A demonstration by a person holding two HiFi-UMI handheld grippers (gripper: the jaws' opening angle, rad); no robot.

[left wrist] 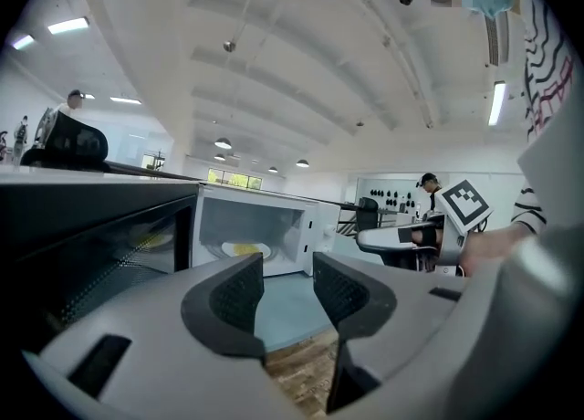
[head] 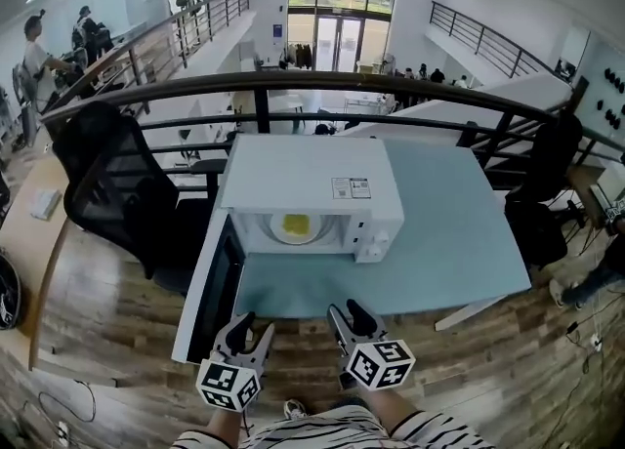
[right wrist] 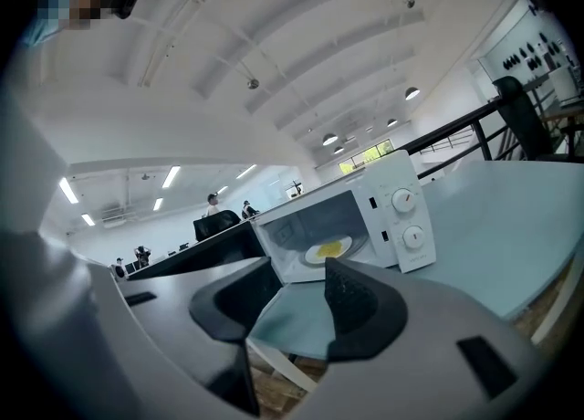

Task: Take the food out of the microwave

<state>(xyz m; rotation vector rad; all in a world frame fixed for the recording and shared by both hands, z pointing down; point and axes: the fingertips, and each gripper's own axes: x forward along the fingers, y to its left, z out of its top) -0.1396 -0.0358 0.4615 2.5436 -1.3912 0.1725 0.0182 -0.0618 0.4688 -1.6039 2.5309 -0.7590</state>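
A white microwave [head: 311,183] stands on a pale blue table [head: 459,232] with its door [head: 210,286] swung wide to the left. Inside lies a white plate with yellow food [head: 295,227], also seen as the plate of food [left wrist: 242,249] and the plate of food [right wrist: 329,250] in the gripper views. My left gripper [head: 248,333] and right gripper [head: 344,323] hover side by side off the table's near edge, well short of the microwave. Both stand open with nothing between their jaws. The right gripper [left wrist: 456,226] shows in the left gripper view.
A black railing [head: 293,86] runs behind the table. A black office chair [head: 107,183] stands to the left of the open door. Wooden floor [head: 488,369] lies below the table's near edge. People stand far off at the left.
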